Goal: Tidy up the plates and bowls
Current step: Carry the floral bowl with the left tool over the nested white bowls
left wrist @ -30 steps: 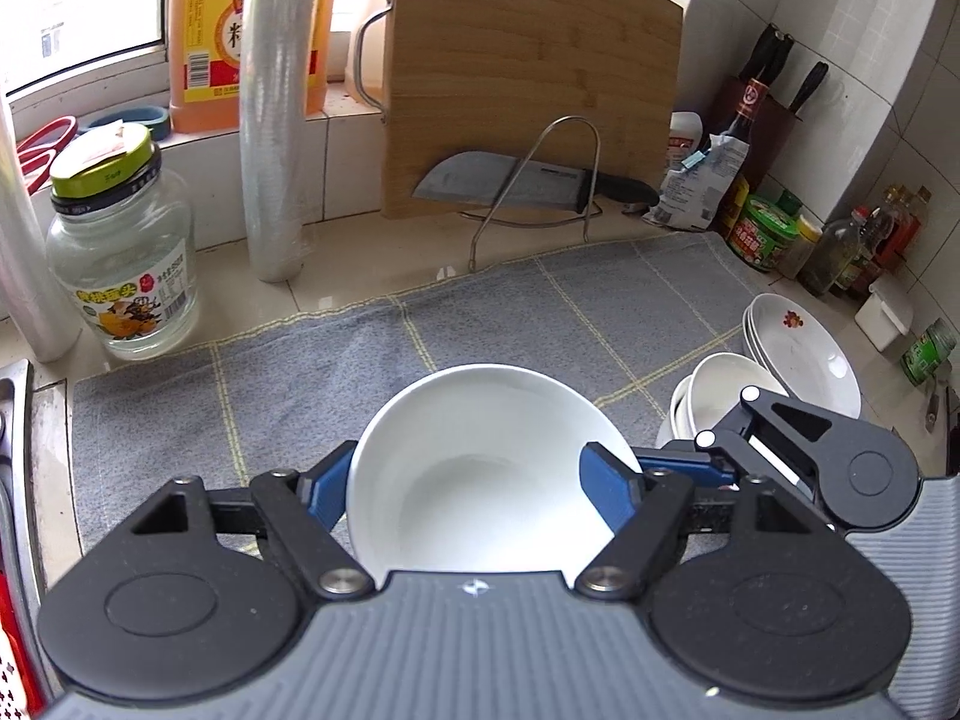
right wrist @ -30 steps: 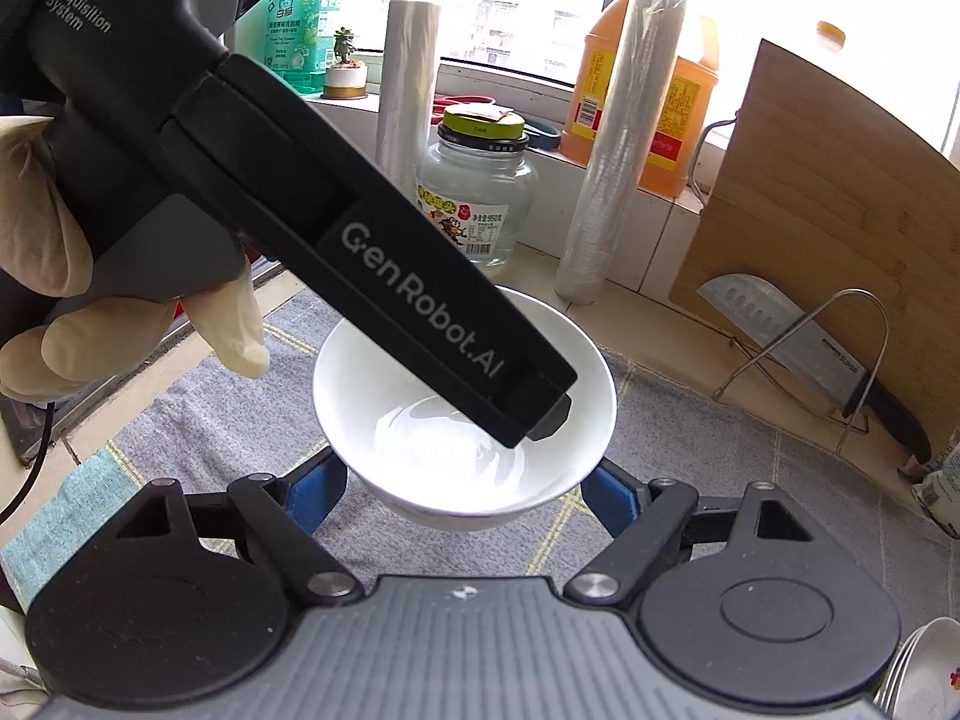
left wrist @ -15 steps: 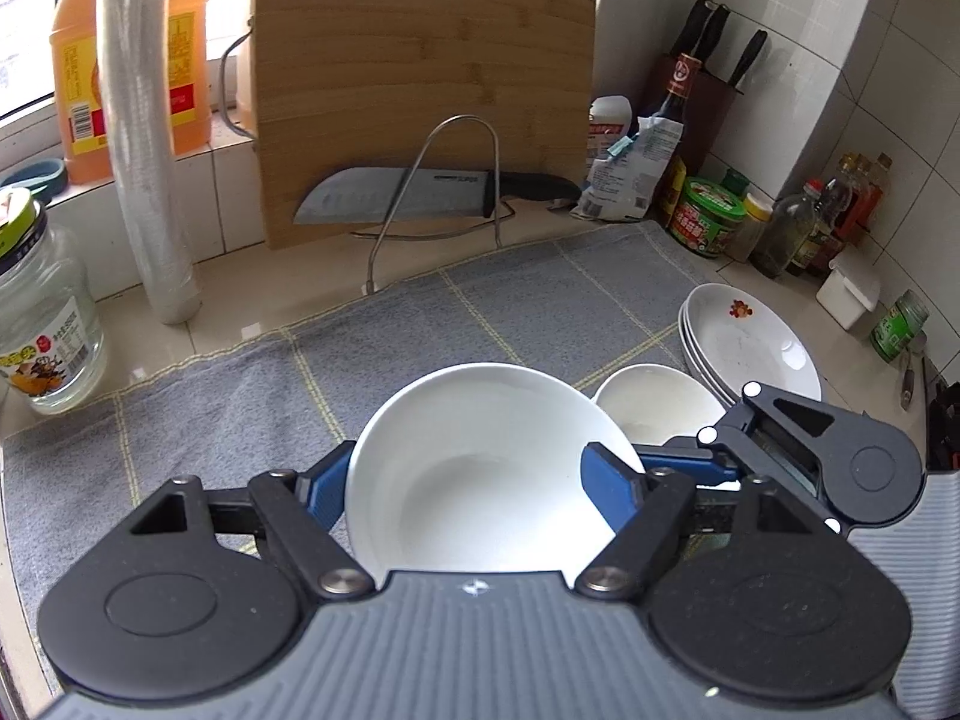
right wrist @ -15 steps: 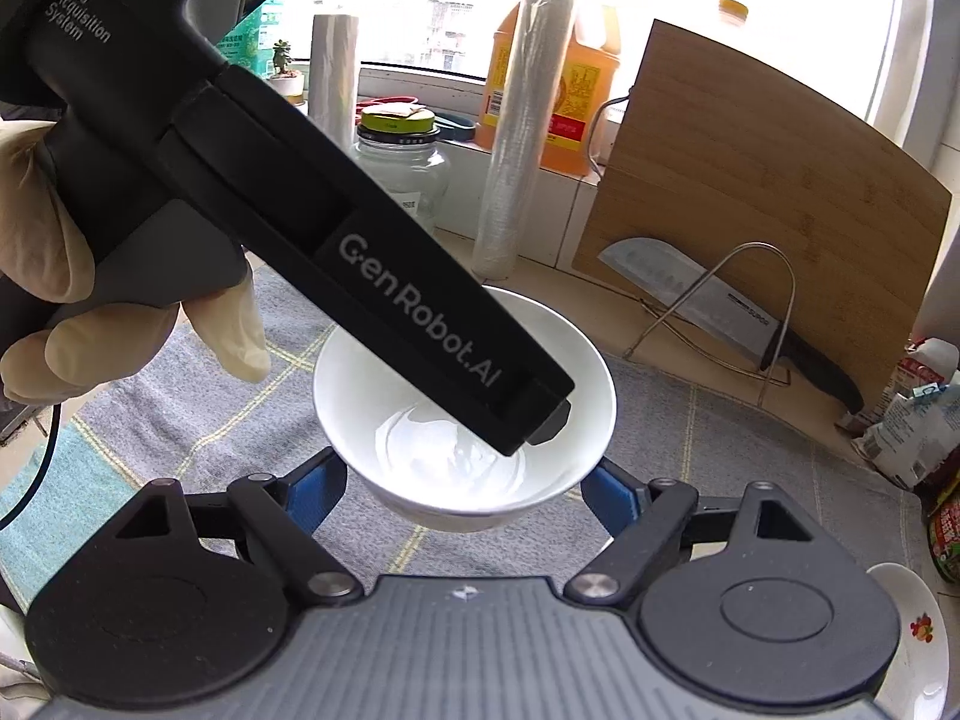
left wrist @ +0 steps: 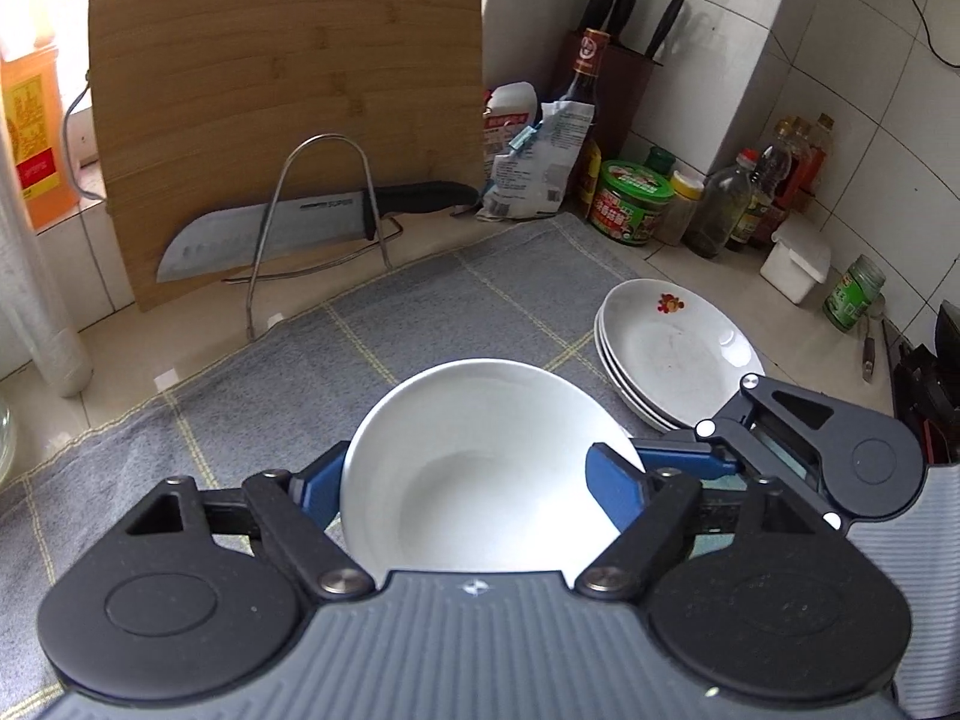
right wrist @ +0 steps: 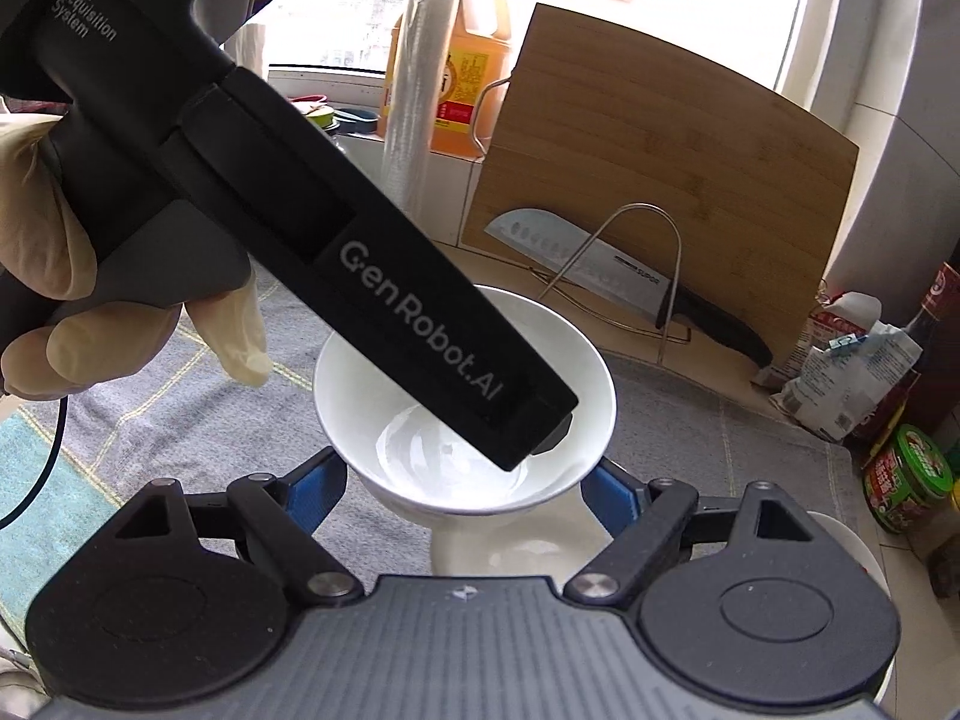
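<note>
White porcelain bowl [left wrist: 480, 468] sits between my left gripper [left wrist: 474, 480], whose jaws are opening around it, above the grey mat [left wrist: 384, 324] beside stacked plates [left wrist: 672, 348]. My right gripper [right wrist: 465, 489] brackets the same bowl; grip unclear.

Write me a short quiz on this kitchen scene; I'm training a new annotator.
1. True or false: the knife rests on a wire rack in front of the cutting board.
2. The top plate of the stacked plates bears: A a red motif, B a blue stripe, C nothing.
3. What lies spread beneath the white bowl?
Key: 1 true; 2 A; 3 a grey checked cloth.
</note>
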Demonstrator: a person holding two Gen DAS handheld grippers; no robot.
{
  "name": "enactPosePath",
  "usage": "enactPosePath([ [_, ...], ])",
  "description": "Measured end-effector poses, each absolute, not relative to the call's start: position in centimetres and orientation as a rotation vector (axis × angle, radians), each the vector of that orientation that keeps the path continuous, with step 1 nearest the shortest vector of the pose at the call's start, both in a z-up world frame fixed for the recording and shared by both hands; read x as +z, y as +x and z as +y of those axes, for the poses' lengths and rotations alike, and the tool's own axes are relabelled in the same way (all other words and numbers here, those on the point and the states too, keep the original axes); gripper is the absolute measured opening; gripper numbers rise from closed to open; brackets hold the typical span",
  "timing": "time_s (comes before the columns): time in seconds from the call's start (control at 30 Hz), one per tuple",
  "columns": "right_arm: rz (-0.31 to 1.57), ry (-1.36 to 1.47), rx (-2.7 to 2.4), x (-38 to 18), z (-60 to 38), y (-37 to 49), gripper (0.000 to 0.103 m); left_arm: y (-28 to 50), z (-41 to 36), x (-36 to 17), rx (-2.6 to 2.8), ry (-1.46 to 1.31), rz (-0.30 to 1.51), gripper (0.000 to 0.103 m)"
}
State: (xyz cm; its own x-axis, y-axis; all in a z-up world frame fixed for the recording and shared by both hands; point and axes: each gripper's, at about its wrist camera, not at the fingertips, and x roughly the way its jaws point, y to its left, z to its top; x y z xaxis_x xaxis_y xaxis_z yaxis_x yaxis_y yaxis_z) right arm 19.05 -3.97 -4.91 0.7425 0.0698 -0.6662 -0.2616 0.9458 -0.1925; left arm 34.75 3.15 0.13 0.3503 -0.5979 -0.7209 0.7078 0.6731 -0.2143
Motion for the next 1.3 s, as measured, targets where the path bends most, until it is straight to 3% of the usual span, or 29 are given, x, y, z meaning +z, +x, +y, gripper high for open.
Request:
enactPosePath([
  [0.47,0.757,-0.23,0.079,-5.6,-7.7,17.8,0.088,34.5,-1.7,-1.1,-0.944,0.197,0.902,0.081],
  [1.3,0.803,-0.169,0.081,-7.3,-8.7,18.4,0.088,34.8,-2.7,-3.4,-0.962,0.217,0.933,0.083],
])
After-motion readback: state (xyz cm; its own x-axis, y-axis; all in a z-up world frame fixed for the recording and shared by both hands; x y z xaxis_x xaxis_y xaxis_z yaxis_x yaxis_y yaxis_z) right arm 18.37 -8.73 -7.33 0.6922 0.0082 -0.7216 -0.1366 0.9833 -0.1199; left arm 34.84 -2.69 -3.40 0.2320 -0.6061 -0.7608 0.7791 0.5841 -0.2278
